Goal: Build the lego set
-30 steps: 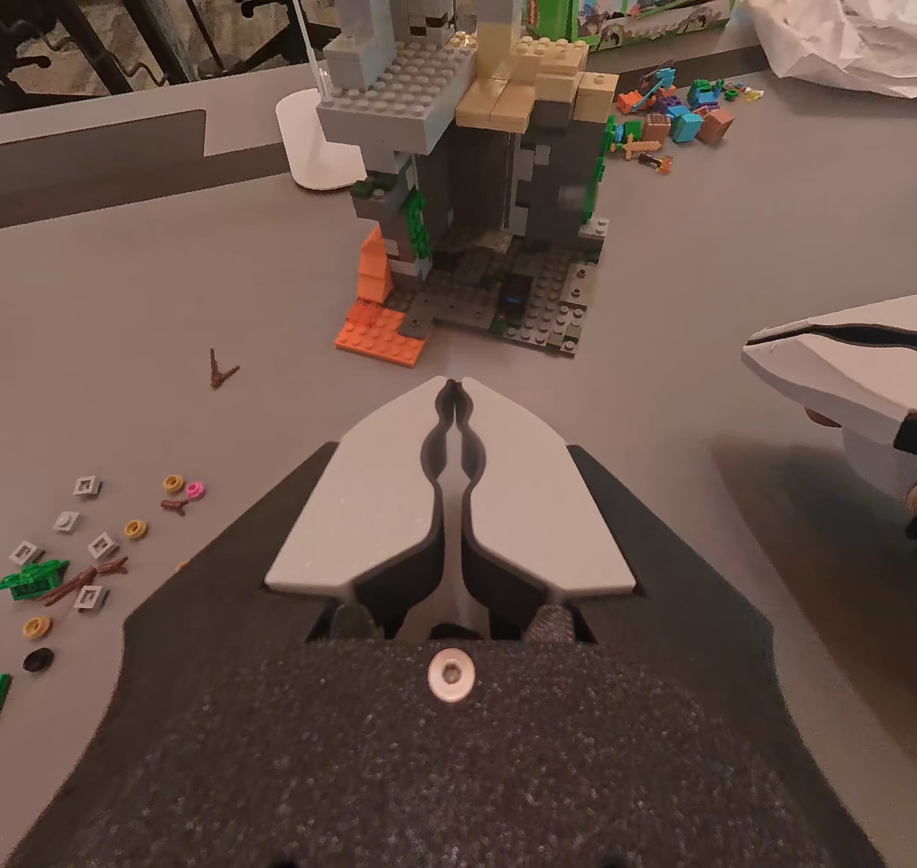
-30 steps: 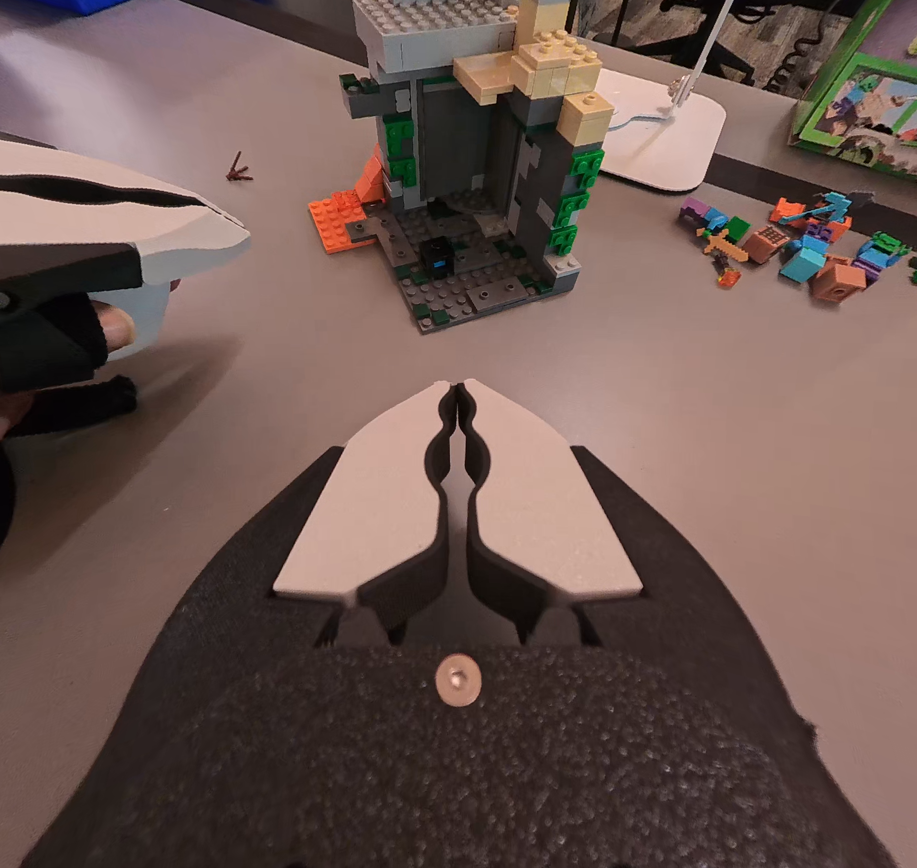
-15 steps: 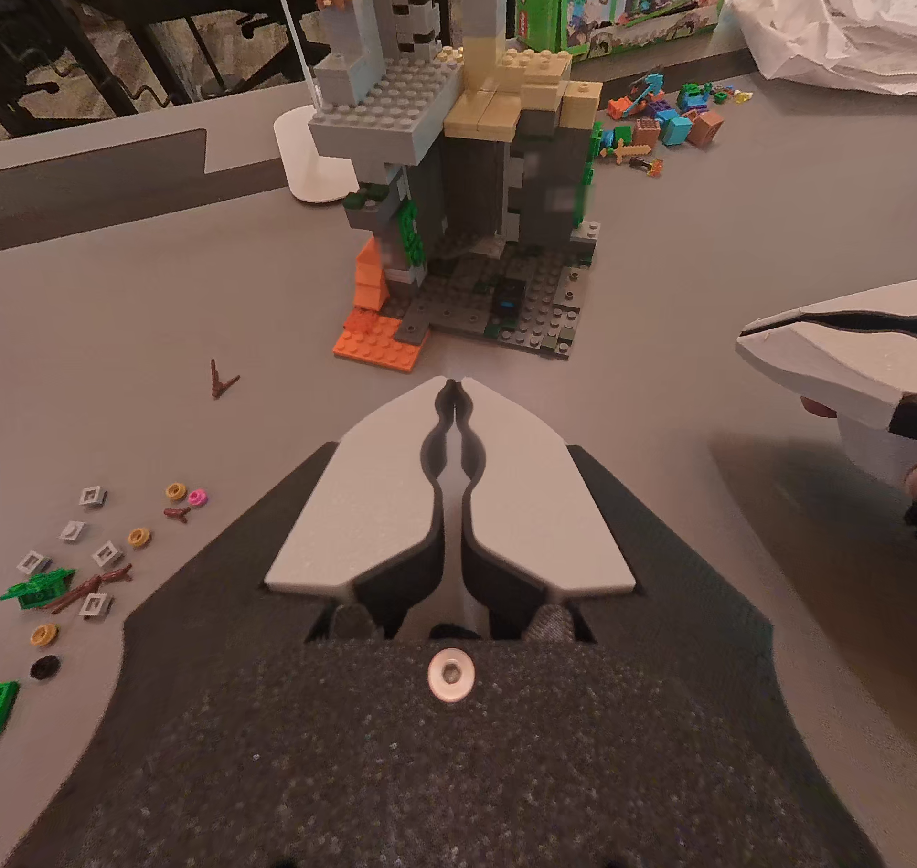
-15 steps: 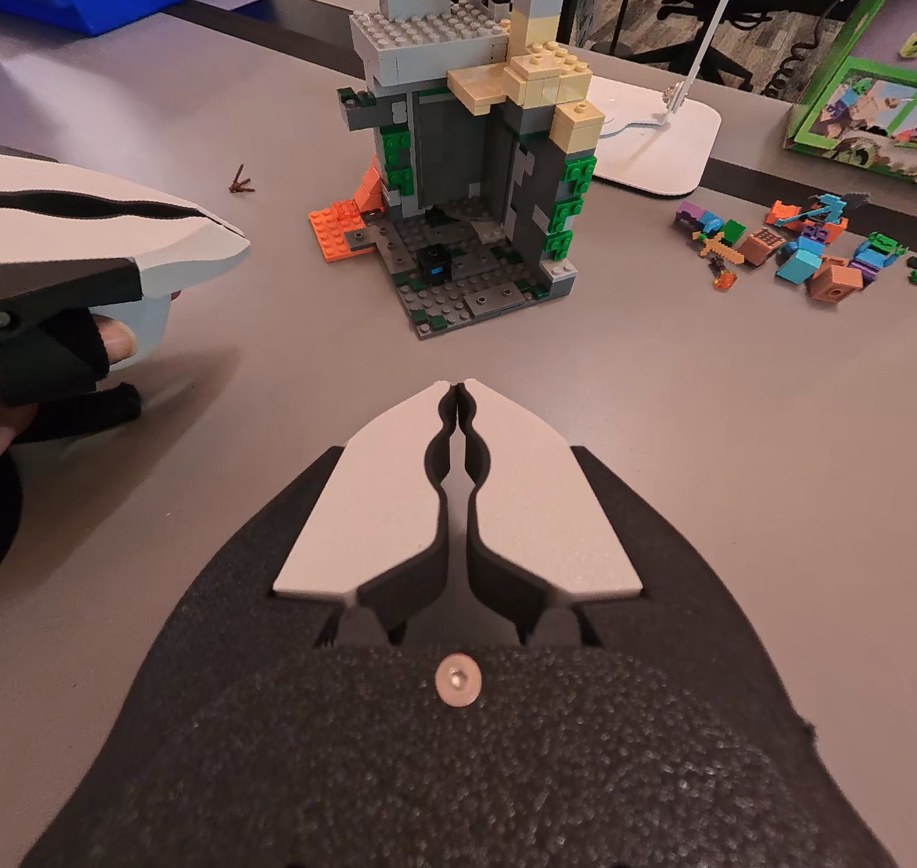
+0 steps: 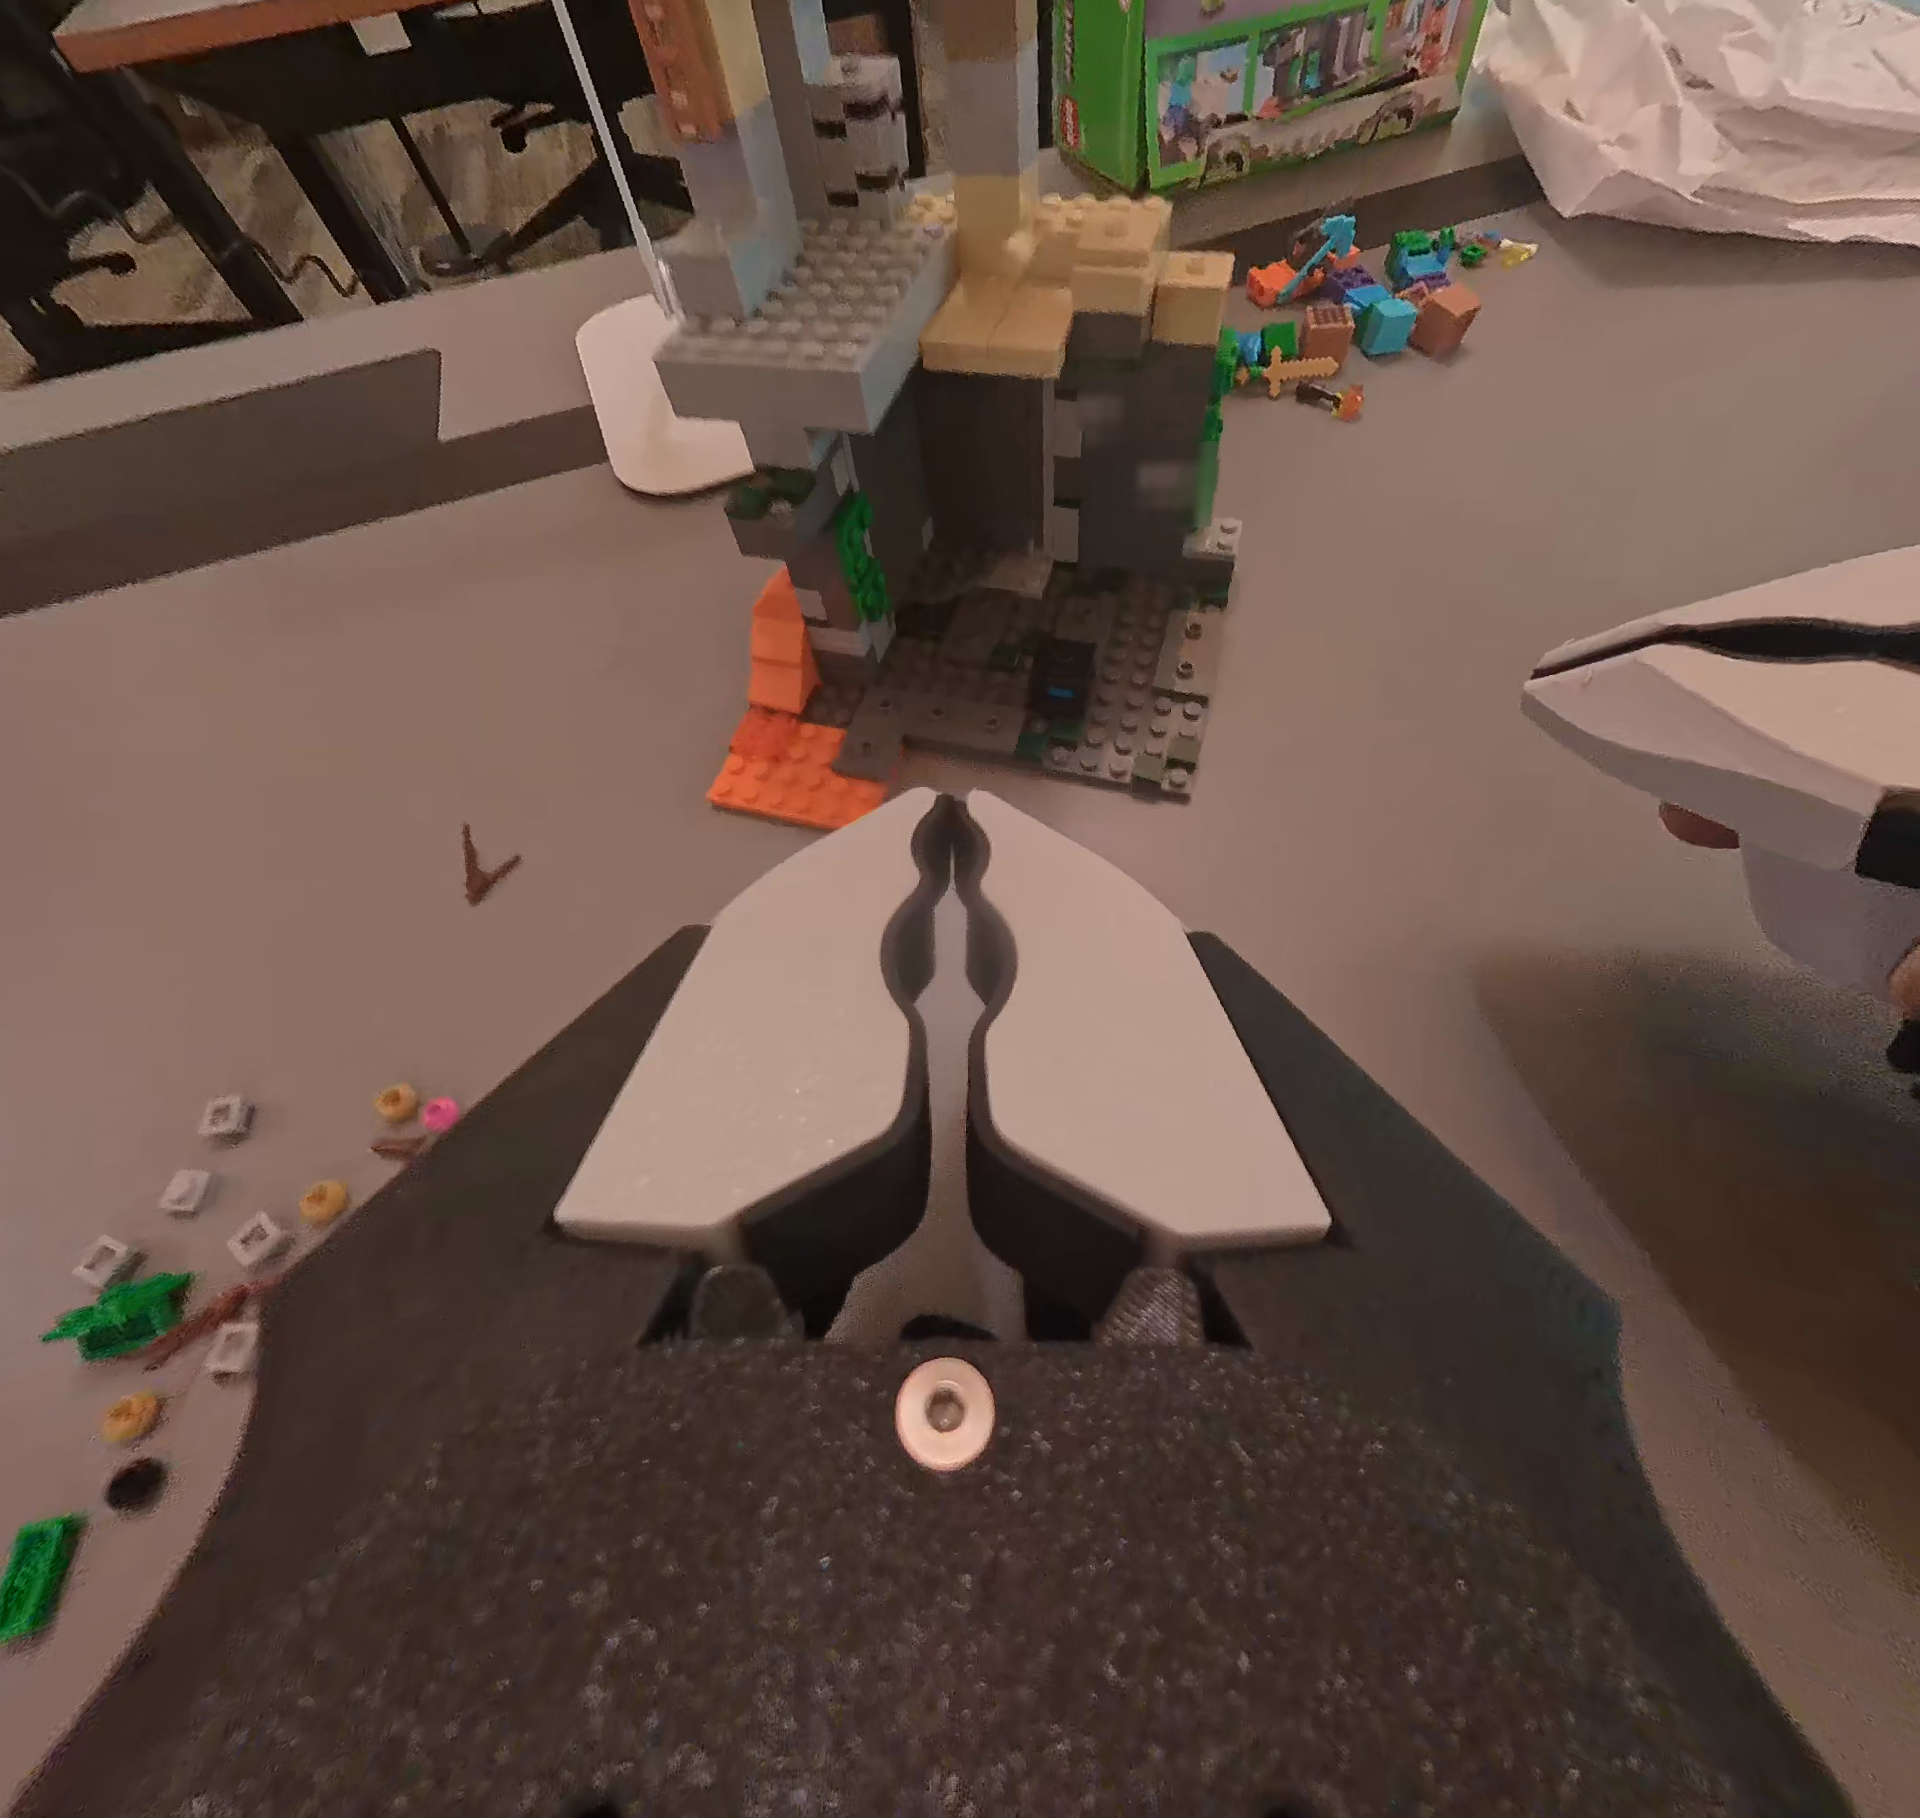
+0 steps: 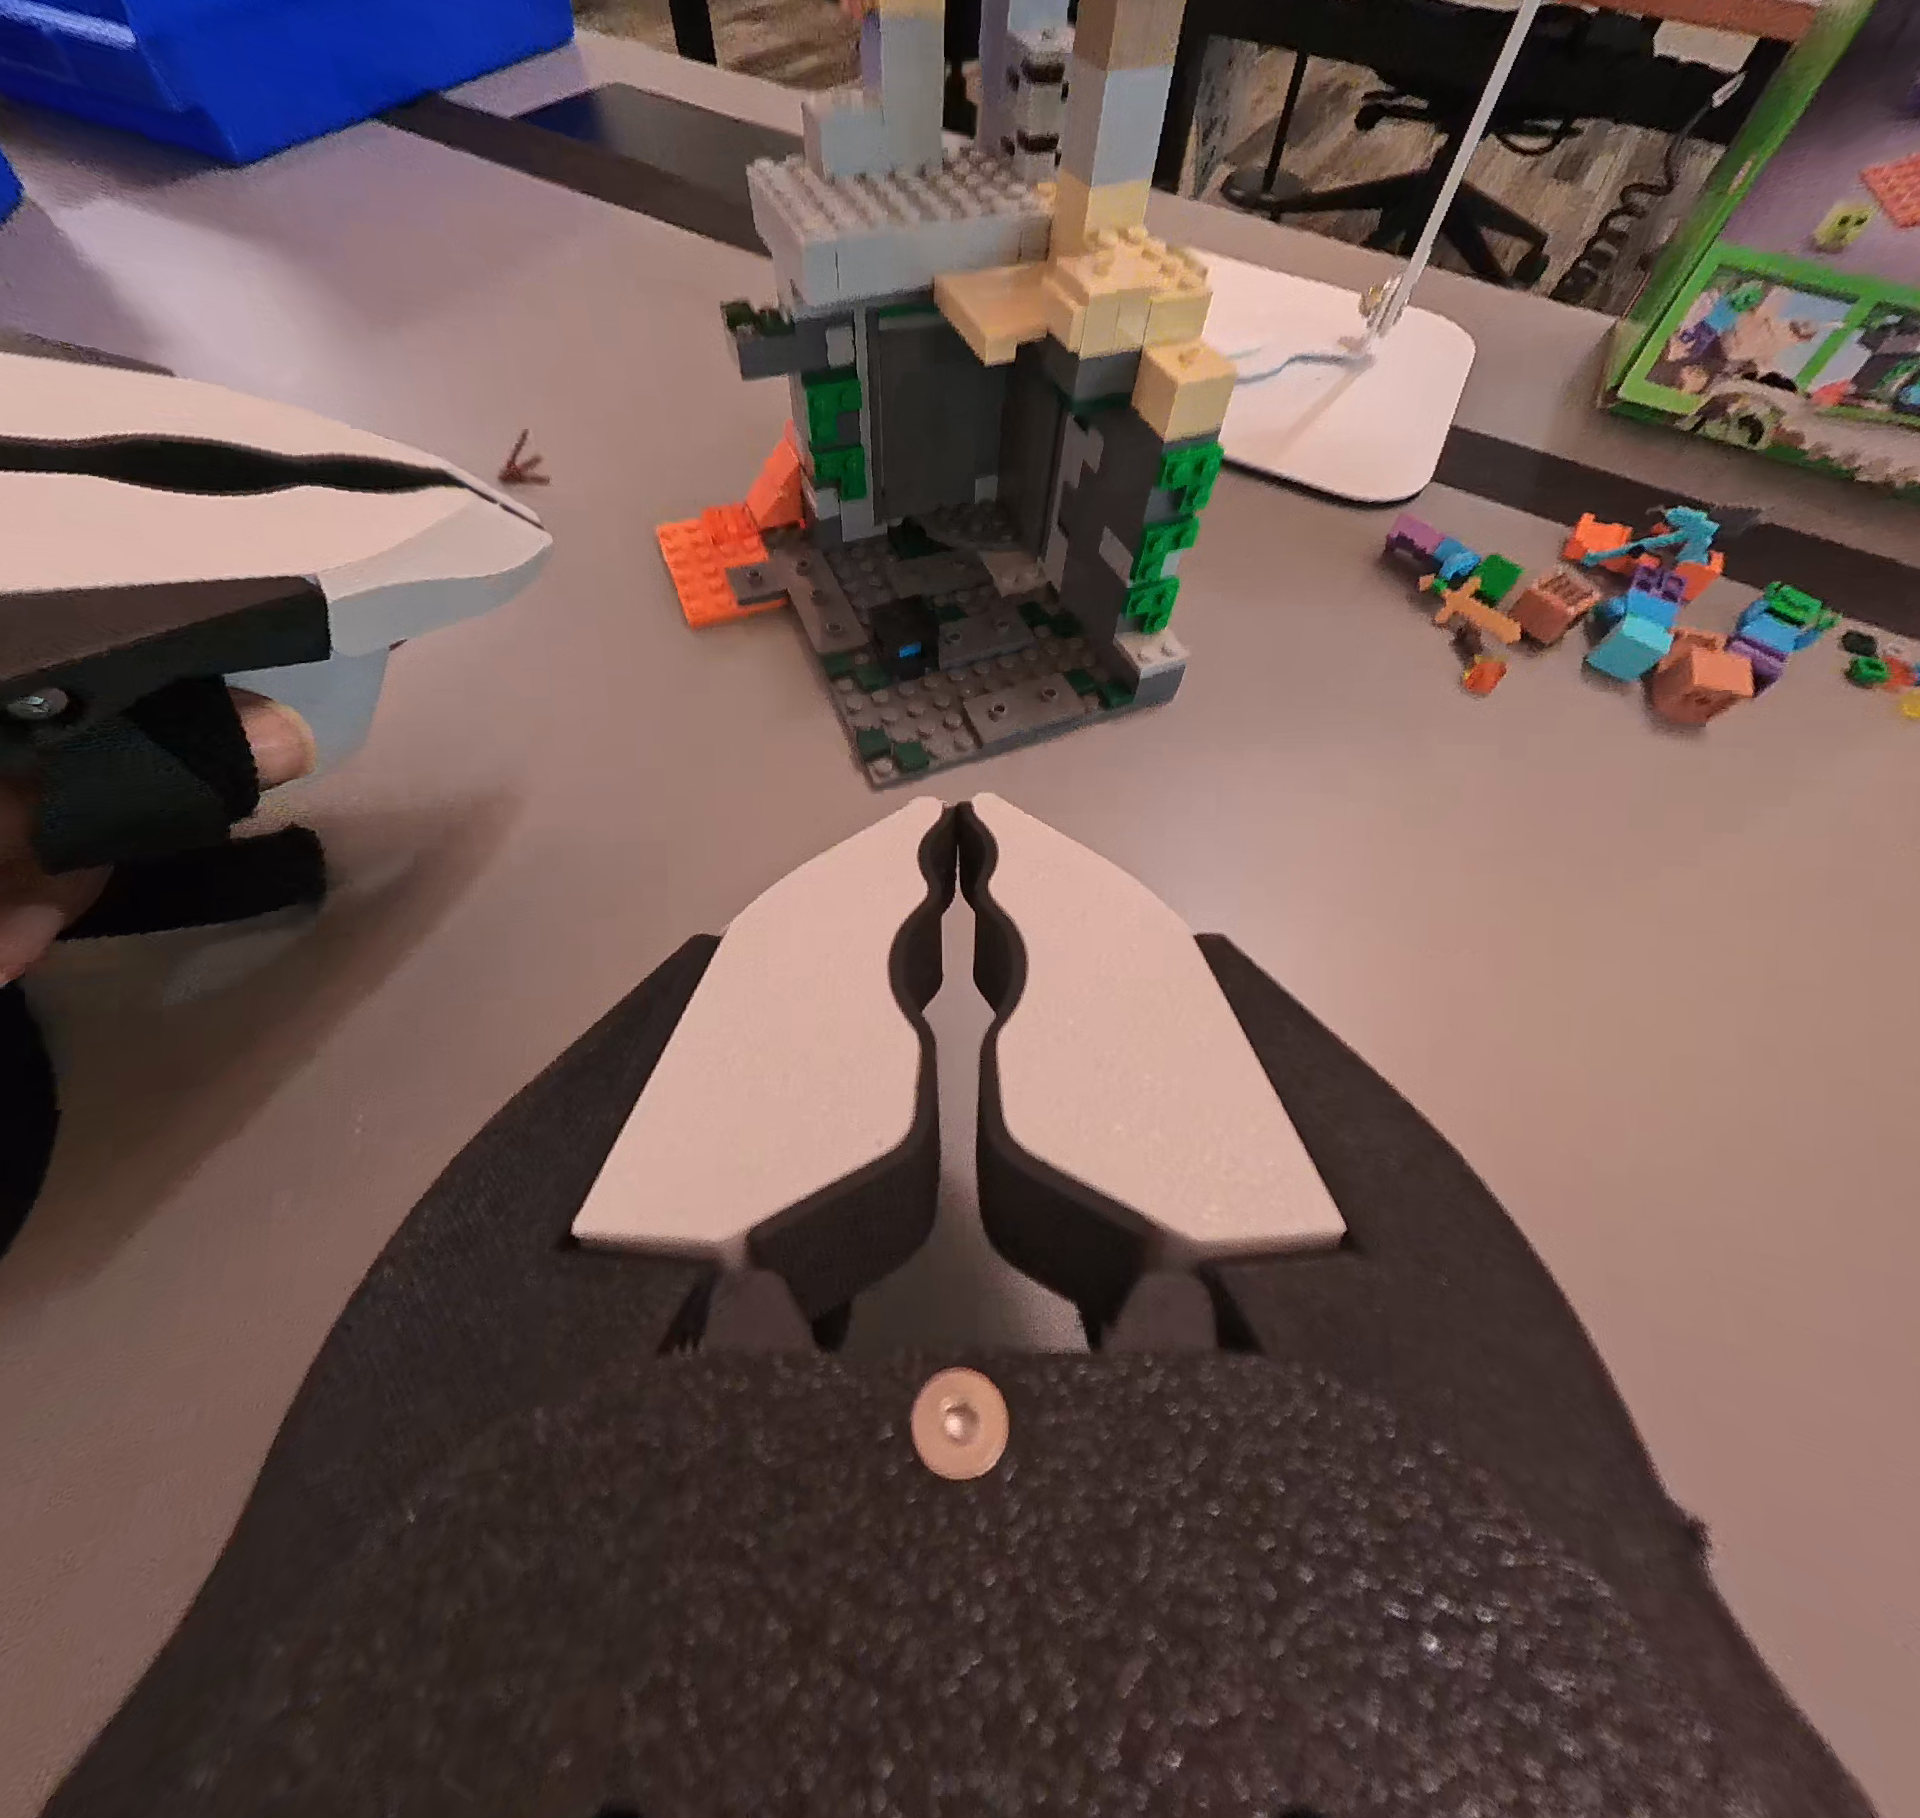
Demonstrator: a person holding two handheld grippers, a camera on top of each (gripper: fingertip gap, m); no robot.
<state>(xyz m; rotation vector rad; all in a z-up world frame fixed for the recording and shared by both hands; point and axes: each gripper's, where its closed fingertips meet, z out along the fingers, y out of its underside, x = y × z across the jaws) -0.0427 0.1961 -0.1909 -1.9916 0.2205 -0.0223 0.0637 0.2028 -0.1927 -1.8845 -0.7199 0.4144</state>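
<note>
A partly built lego tower (image 5: 977,480) of grey, tan and green bricks with an orange corner plate stands upright on the grey table; it also shows in the right wrist view (image 6: 987,480). My left gripper (image 5: 948,812) is shut and empty, just short of the tower's base. My right gripper (image 6: 956,812) is shut and empty, just short of the base from the other side. Each gripper shows at the edge of the other's view: the right one (image 5: 1714,698), the left one (image 6: 312,521). Small loose pieces (image 5: 208,1249) lie at my left.
A pile of coloured bricks (image 6: 1642,605) lies right of the tower. The green set box (image 5: 1278,33) and crumpled white paper (image 5: 1714,75) sit at the back. A white stand base (image 6: 1340,386) is behind the tower. A brown twig piece (image 5: 480,866) lies on the table. A blue bin (image 6: 270,2) is far left. Tip to tip, the grippers are about 11 centimetres apart.
Both grippers have tilted upward and drawn slightly nearer the tower, so more of its tall columns shows. Both stay shut. Nothing on the table has moved.
</note>
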